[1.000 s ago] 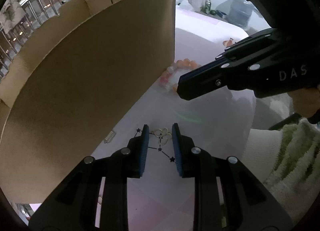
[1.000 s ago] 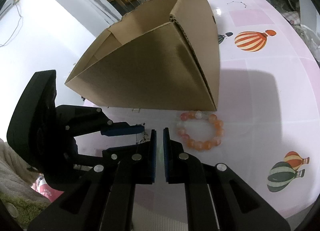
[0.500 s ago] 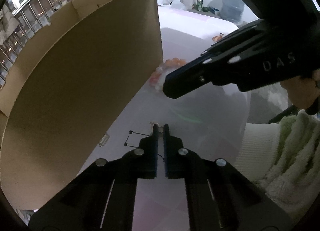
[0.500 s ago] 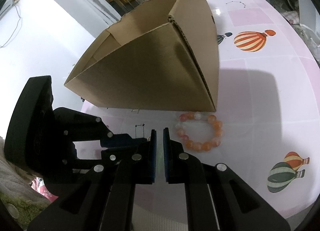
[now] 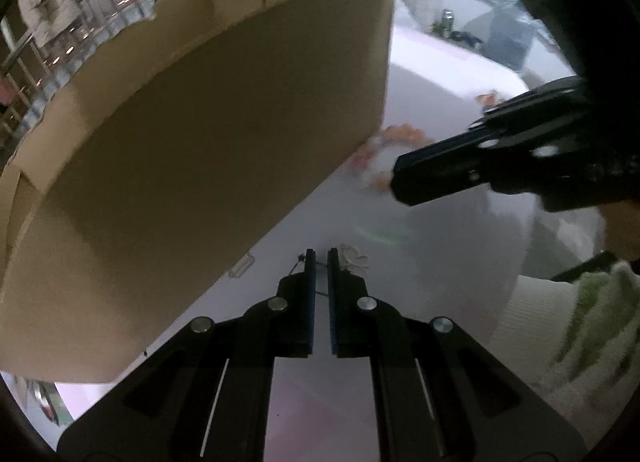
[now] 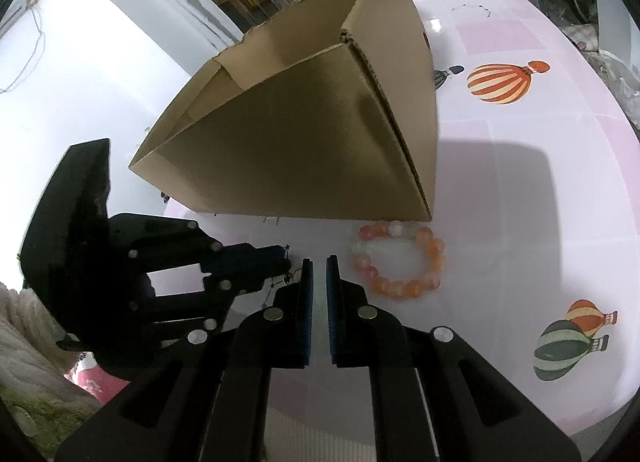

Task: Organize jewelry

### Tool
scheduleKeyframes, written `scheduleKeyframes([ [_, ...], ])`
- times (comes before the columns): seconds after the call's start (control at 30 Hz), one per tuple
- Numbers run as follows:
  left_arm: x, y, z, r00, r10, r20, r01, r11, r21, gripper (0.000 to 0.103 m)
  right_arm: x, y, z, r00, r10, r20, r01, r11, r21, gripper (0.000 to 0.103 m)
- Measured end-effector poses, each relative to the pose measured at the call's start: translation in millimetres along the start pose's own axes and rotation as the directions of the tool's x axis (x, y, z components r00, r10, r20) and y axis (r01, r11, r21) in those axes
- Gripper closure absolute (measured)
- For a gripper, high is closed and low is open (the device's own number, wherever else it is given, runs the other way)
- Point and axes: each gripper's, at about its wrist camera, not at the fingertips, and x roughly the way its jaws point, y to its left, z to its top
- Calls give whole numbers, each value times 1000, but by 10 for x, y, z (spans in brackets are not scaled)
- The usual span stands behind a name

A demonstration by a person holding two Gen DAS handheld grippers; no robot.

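A small gold clover chain (image 5: 354, 258) lies on the white table by the foot of the cardboard box (image 5: 200, 141). My left gripper (image 5: 321, 258) is shut at it, and the charms stick out just right of the tips. From the right wrist view, the left gripper (image 6: 285, 260) points down at the table with a glint of the gold chain (image 6: 296, 273) under its tip. My right gripper (image 6: 318, 260) is shut and empty, hovering left of an orange and white bead bracelet (image 6: 400, 262). That bracelet (image 5: 384, 141) is blurred in the left wrist view, partly behind the right gripper (image 5: 394, 185).
The open cardboard box (image 6: 300, 141) stands right behind both grippers. A small pale clasp-like piece (image 6: 271, 219) lies at its base. The tablecloth (image 6: 520, 201) has hot-air balloon prints. A person's fuzzy pale sleeve (image 5: 580, 322) is at the right.
The left jaws closed from open around the gold chain to shut, and the left gripper rolled slightly. The right gripper has not moved.
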Motion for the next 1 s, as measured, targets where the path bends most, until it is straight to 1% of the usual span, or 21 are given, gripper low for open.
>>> scheduleKeyframes([
  [0.13,-38,-54,-27,1000,16,-6,-16,1000,-13,98,16,12,-3,1000,-6,-5,6,1000,-10,96],
  [0.27,-67,-61,-37,1000,21,-19,-22,997,-71,98,68,18,-10,1000,-3,-19,3,1000,-14,96],
  [0.47,-114,-101,-79,1000,0,-14,-2,989,-150,98,124,13,5,999,6,-32,-6,1000,-13,96],
  [0.5,-119,-105,-83,1000,-2,-12,0,987,-161,97,131,9,3,999,6,-33,-7,1000,-12,96],
  [0.57,-137,-134,-94,1000,-13,-4,12,983,-183,90,139,0,-2,999,7,-37,-7,1000,-10,96],
  [0.63,-154,-197,-143,1000,-18,7,19,983,-181,78,140,-3,-14,999,7,-39,-7,1000,-8,96],
  [0.8,-207,-306,-180,999,9,32,-5,993,-121,71,70,-19,-22,999,-1,-35,0,1000,-11,96],
  [0.87,-196,-280,-157,1000,6,29,-3,993,-117,71,31,-38,-15,1000,-6,-27,5,1000,-7,96],
  [1.0,-159,-263,-76,1000,-17,14,19,990,-140,71,6,-57,-17,1000,-13,-14,13,1000,2,96],
])
